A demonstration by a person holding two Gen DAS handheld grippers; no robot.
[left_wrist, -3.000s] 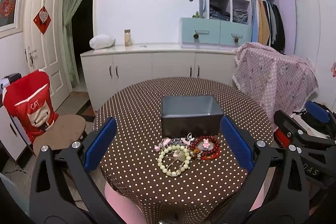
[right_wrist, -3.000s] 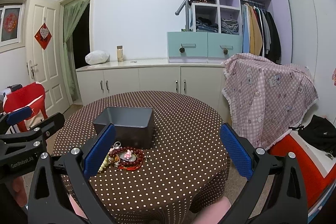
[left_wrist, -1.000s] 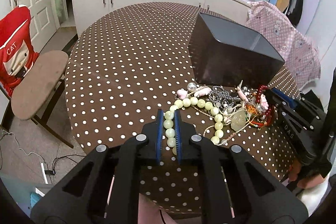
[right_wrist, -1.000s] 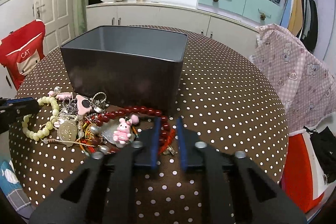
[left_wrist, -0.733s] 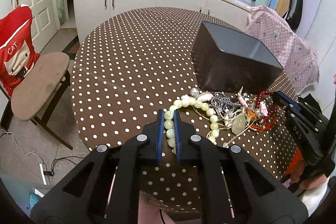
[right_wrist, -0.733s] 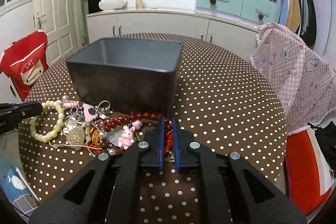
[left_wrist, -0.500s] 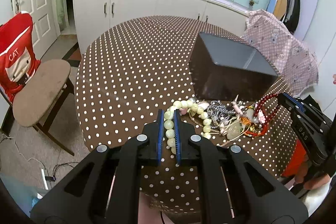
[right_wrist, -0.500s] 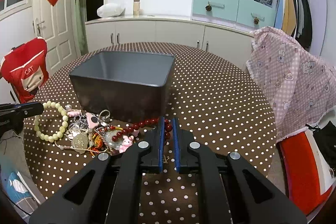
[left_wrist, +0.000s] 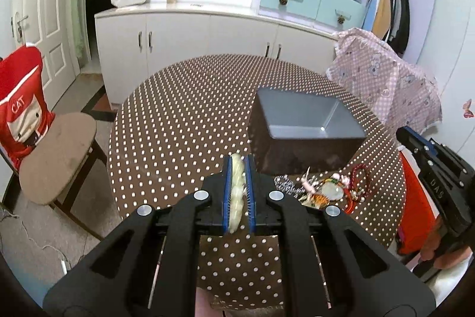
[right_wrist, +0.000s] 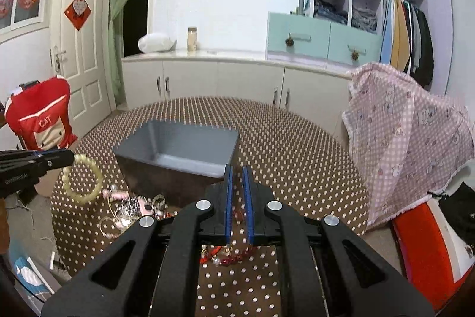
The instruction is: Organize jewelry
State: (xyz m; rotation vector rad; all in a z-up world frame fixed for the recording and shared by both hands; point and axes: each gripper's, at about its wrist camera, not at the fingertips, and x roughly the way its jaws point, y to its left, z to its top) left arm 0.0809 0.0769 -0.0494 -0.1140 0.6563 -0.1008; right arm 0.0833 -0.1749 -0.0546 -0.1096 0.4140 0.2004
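My left gripper [left_wrist: 237,165] is shut on a pale green bead bracelet [left_wrist: 236,192] and holds it above the dotted table; the bracelet [right_wrist: 83,182] hangs from that gripper [right_wrist: 69,158] in the right wrist view. My right gripper [right_wrist: 237,170] is shut on a dark red bead bracelet [right_wrist: 234,251] that hangs below its fingers, near the grey box [right_wrist: 181,152]. The right gripper [left_wrist: 400,133] also shows at the right in the left wrist view. A pile of jewelry [left_wrist: 323,189] lies in front of the empty box [left_wrist: 302,121].
The round table [left_wrist: 178,115] has a brown dotted cloth. A chair with a red cover [left_wrist: 20,109] stands at the left. A pink cloth-covered object [right_wrist: 406,133] is at the right. White cabinets [right_wrist: 222,79] line the back wall.
Both grippers closed on their bracelets and lifted them off the table. The green bracelet now hangs free in the air; the red one is raised above the pile.
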